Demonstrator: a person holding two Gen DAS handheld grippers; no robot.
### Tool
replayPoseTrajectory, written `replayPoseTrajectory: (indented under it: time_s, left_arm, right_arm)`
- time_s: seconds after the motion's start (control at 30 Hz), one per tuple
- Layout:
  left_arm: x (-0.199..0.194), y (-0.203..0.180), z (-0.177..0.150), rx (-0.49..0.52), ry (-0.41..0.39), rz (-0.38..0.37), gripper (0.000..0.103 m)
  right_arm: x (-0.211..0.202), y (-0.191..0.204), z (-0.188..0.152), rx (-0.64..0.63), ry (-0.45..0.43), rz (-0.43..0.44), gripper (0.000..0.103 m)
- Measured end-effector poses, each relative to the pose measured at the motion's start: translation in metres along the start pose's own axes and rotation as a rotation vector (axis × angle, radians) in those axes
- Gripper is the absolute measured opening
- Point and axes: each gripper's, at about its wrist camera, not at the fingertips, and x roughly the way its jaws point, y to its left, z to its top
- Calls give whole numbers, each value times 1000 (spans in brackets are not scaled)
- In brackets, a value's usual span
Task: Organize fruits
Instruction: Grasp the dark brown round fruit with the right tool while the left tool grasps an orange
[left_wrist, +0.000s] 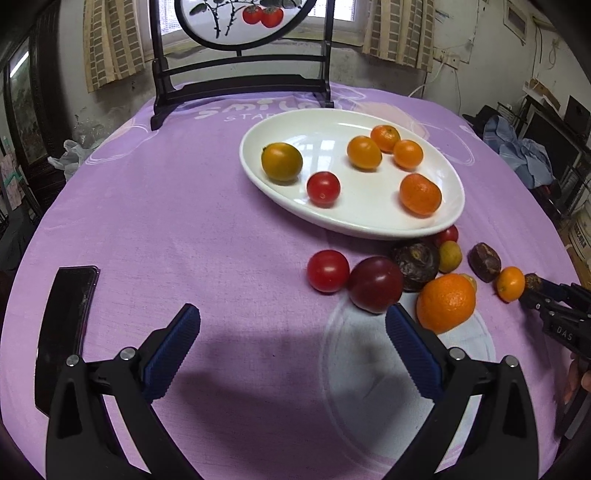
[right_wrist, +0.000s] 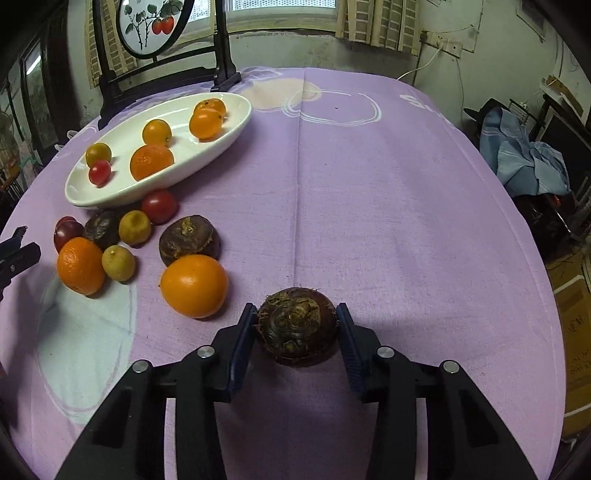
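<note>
A brown water chestnut (right_wrist: 297, 326) rests on the purple cloth between the blue pads of my right gripper (right_wrist: 295, 317), which is shut on it. The right gripper (left_wrist: 532, 286) also shows at the far right of the left wrist view. My left gripper (left_wrist: 291, 317) hangs open over bare cloth, with a dark red plum (left_wrist: 376, 284) just beyond its right finger. A white oval plate (left_wrist: 362, 210) holds several small oranges and a red tomato (left_wrist: 323, 188). Loose fruit lies in front of it: a tomato (left_wrist: 328, 270), an orange (left_wrist: 446, 302) and another chestnut (left_wrist: 416, 264).
A black phone (left_wrist: 66, 325) lies on the cloth at the left. A dark wooden stand with a round painted screen (left_wrist: 240, 85) rises at the table's far edge. A larger orange (right_wrist: 194, 286) sits left of my right gripper. Blue fabric (right_wrist: 524, 158) is piled beyond the table's right edge.
</note>
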Motion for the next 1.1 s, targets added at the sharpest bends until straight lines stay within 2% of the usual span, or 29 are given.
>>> replayPoseTrajectory:
  time_s: [0.1,0.2,0.33,0.47,0.63,0.77,0.87,1.0,1.07,1.1]
  left_arm:
    - [3,-4,-2,12,13,-11,99]
    - [6,-8,-3,28,29,-21,99]
    - [8,-11,-5,37,43,-37,99]
    - [11,-16,-8,55,57,-50,99]
    - [11,-31,-13,91,78,-103,98]
    - [9,-49,-19,114,118,-150,98]
    - [3,-60,-17,128,92,-119,98]
    - [6,-75,-15,114,110,-97,97]
    - [9,-86,-13,124,117,-73,79]
    - [12,-90,-13,127,128,-70,77]
  right_arm:
    - [-11,2,1,21,-19,30,44]
    - [-26,15,6,8,-49,96,44]
    - [-42,47,12,-61,-88,187,44]
    - [-41,66,9,-102,-116,265,44]
    - [-35,62,2,-134,-95,269,44]
    - [-37,41,4,-66,-107,247,44]
    - [-35,31,3,-30,-103,230,44]
    - [-38,30,0,-24,-112,237,44]
    - [-41,30,0,-24,-123,249,44]
    - [-43,30,0,-23,-128,254,44]
